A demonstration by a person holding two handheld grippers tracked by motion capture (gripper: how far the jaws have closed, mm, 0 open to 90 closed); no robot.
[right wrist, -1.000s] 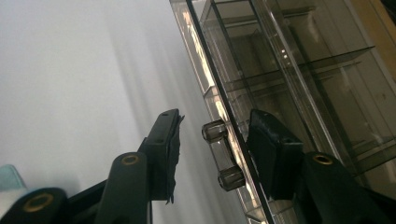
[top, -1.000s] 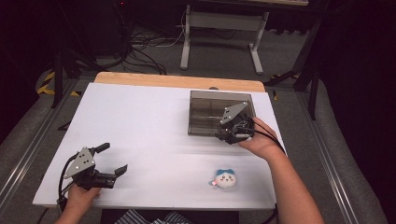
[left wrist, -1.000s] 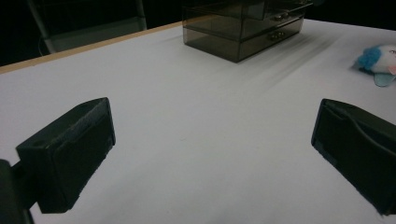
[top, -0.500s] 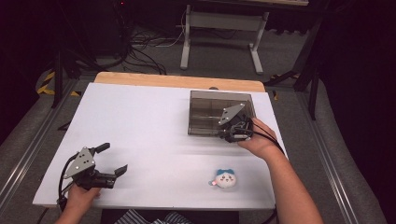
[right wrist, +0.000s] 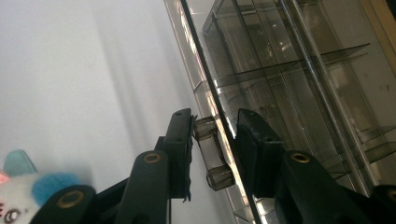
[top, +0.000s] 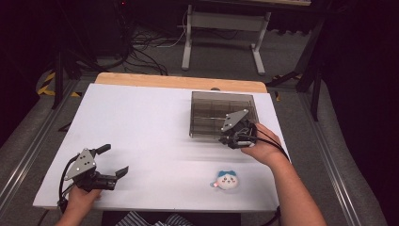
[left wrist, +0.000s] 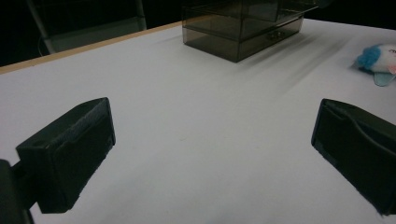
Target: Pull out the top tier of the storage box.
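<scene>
Now, at the near left of the white table [top: 155, 122], the left gripper [top: 109, 162] rests low over the surface in the person's left hand [top: 82, 200]. Its jaws are wide apart with nothing between them; in the left gripper view the two black jaws stand at the two sides and bare table lies between them.

Toward the right, near the front edge, a small plush toy [top: 227, 180] lies on the table, white with a blue top. It is well apart from the left gripper and near the person's right forearm. In the left gripper view the toy [left wrist: 377, 63] shows at the far right, and in the right gripper view it shows at the lower left corner [right wrist: 28, 193].

Farther right and farther back stands a smoky clear box [top: 221, 115] with drawers and inner dividers. The right gripper [top: 231, 135], held by the right hand [top: 259, 146], is at the near front side of this box. In the right gripper view the jaws are on both sides of a small clear drawer handle [right wrist: 210, 149]. The left jaw touches the handle; between the handle and the right jaw a narrow gap shows, so the jaws are nearly closed around it but I cannot tell if they press it firmly.
</scene>
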